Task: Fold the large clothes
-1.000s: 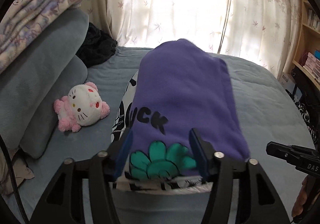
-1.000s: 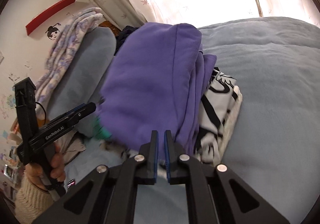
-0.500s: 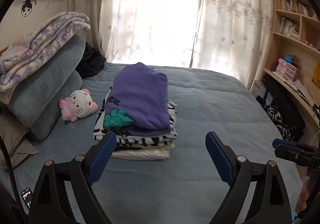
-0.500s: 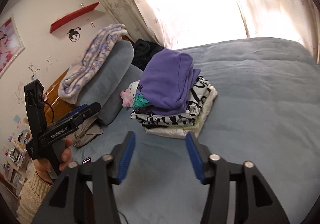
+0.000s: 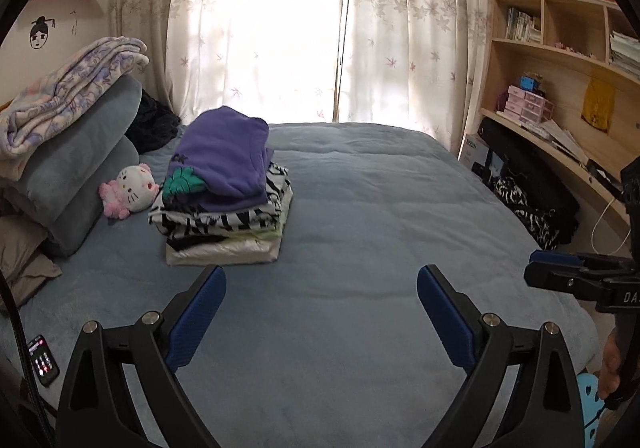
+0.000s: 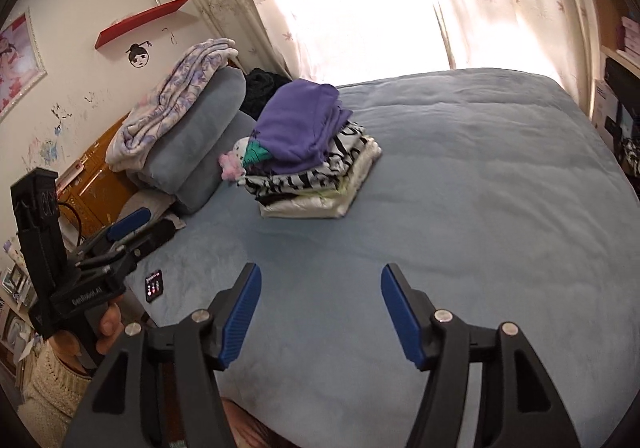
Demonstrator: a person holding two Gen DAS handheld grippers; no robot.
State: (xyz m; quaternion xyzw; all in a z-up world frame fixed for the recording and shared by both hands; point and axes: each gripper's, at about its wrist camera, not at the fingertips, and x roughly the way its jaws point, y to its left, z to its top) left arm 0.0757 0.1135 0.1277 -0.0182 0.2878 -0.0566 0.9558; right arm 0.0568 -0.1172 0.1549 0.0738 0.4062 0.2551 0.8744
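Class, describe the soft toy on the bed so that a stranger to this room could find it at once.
Start at the wide blue-grey bed and go to its pillow end, where grey pillows are stacked. Between them and the pile of folded clothes lies the soft toy. It is the only white cat face there, with pink fluffy trim.

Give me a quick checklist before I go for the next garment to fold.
1. Purple top set on the pile: ok.
2. Pile standing straight: not ok, the upper layers overhang toward the plush.
3. Left gripper empty, jaws opening: ok.
4. Right gripper empty, jaws opening: ok.
5. Bare bed in front for folding: ok.
6. Next garment in view: cannot tell; dark cloth lies behind the pile.
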